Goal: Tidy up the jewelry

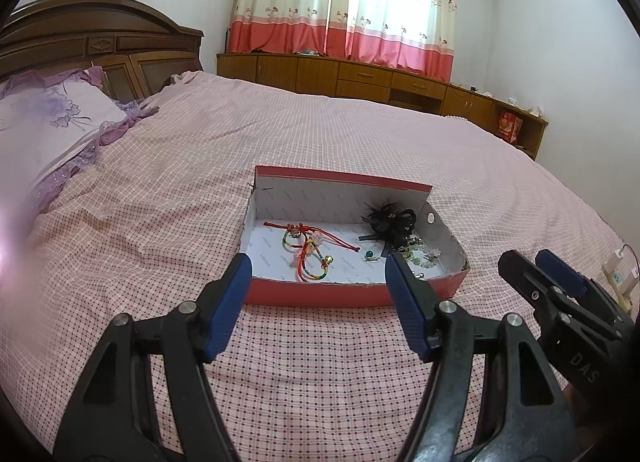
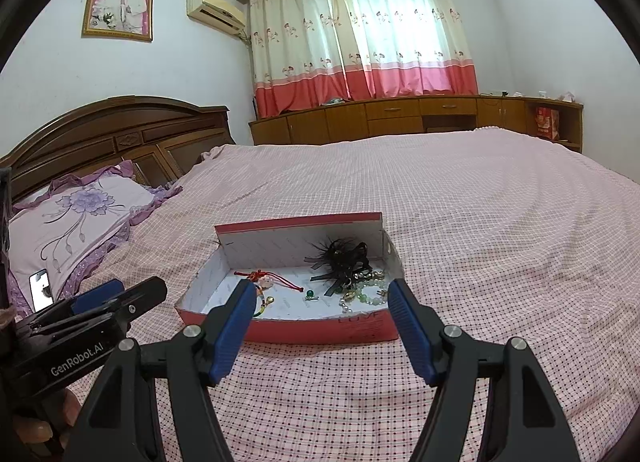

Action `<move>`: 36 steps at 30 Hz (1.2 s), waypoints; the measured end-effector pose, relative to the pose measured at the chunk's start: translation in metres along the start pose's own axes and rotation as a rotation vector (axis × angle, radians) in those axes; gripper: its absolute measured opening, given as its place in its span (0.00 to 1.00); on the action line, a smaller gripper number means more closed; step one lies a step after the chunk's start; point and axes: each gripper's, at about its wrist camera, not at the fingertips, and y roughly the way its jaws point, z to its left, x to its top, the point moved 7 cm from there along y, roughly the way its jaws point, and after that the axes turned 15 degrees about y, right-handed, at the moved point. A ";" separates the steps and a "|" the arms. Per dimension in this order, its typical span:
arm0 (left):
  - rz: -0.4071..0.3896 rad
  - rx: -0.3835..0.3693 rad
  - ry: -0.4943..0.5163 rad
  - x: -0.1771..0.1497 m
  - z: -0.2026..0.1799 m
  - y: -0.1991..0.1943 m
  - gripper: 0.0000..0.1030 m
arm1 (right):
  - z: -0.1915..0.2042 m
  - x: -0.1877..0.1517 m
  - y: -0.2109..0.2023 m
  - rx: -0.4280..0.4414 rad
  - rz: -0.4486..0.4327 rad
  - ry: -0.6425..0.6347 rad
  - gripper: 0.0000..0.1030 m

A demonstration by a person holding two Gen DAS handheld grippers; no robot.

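Note:
A shallow red box (image 1: 320, 297) with a white inside lies on the checked bedspread. In it are red and multicoloured cord bracelets (image 1: 310, 258), a black feather bow (image 1: 390, 222), a small green-stone ring (image 1: 369, 253) and a pale green bead bracelet (image 1: 424, 254). My left gripper (image 1: 318, 266) hovers open just short of the box's near wall, nothing between its blue pads. My right gripper (image 2: 322, 288) is open too, facing the same box (image 2: 320, 329) from close by, and holds nothing. The bow (image 2: 342, 258), ring (image 2: 310, 294) and beads (image 2: 368, 294) show between its fingers.
A purple floral pillow (image 2: 80, 214) and a wooden headboard (image 2: 120, 134) are at the left. Low wooden cabinets (image 2: 400, 118) run under the curtains. A phone (image 2: 40, 290) lies by the pillow and a power strip (image 1: 620, 274) at the bed's right edge. A hand (image 2: 40, 422) grips the left tool.

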 end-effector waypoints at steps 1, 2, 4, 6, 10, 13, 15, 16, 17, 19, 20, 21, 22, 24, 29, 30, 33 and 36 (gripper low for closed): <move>0.000 0.000 0.000 0.000 0.000 0.000 0.59 | 0.000 0.000 0.000 0.001 0.000 -0.001 0.69; 0.001 -0.001 -0.002 0.000 0.000 0.000 0.59 | 0.001 0.000 0.000 0.001 -0.001 -0.002 0.69; 0.001 -0.001 -0.005 -0.001 0.001 0.000 0.59 | 0.001 0.000 0.000 0.004 -0.001 -0.004 0.69; 0.002 -0.001 -0.004 -0.001 0.001 0.001 0.59 | 0.002 0.000 0.000 0.005 -0.001 -0.006 0.69; 0.002 -0.002 -0.005 -0.001 0.001 0.001 0.59 | 0.002 -0.001 0.000 0.005 -0.001 -0.004 0.69; 0.002 -0.002 -0.005 -0.001 0.001 0.001 0.59 | 0.002 -0.001 0.000 0.004 -0.001 -0.005 0.69; 0.001 -0.002 -0.005 -0.001 0.001 0.001 0.59 | 0.003 -0.001 0.000 0.003 0.000 -0.005 0.69; 0.001 -0.003 -0.006 -0.001 0.001 0.001 0.59 | 0.003 -0.001 0.000 0.003 0.000 -0.005 0.69; 0.001 -0.002 -0.005 -0.001 0.001 0.001 0.59 | 0.003 -0.001 0.000 0.004 0.000 -0.005 0.69; 0.001 -0.003 -0.005 -0.001 0.001 0.001 0.59 | 0.003 -0.001 0.000 0.004 0.000 -0.005 0.69; 0.001 -0.003 -0.004 -0.001 0.001 0.001 0.59 | 0.003 -0.001 0.000 0.004 -0.001 -0.005 0.69; 0.001 -0.003 -0.005 -0.001 0.001 0.001 0.59 | 0.003 -0.001 0.000 0.004 0.000 -0.005 0.69; 0.002 -0.003 -0.005 -0.001 0.001 0.001 0.59 | 0.003 -0.001 0.000 0.004 0.000 -0.005 0.69; 0.002 -0.003 -0.005 -0.001 0.001 0.001 0.59 | 0.003 -0.001 -0.001 0.004 -0.001 -0.005 0.69; 0.002 -0.004 -0.005 -0.001 0.001 0.001 0.59 | 0.003 -0.001 0.000 0.004 0.000 -0.005 0.69; 0.003 -0.003 -0.005 -0.001 0.001 0.002 0.59 | 0.003 -0.001 0.000 0.004 0.000 -0.005 0.69; 0.002 -0.003 -0.004 -0.001 0.001 0.002 0.59 | 0.003 -0.001 0.000 0.004 0.001 -0.004 0.69; 0.003 -0.004 -0.005 -0.001 0.001 0.002 0.59 | 0.003 -0.001 0.000 0.003 0.000 -0.005 0.69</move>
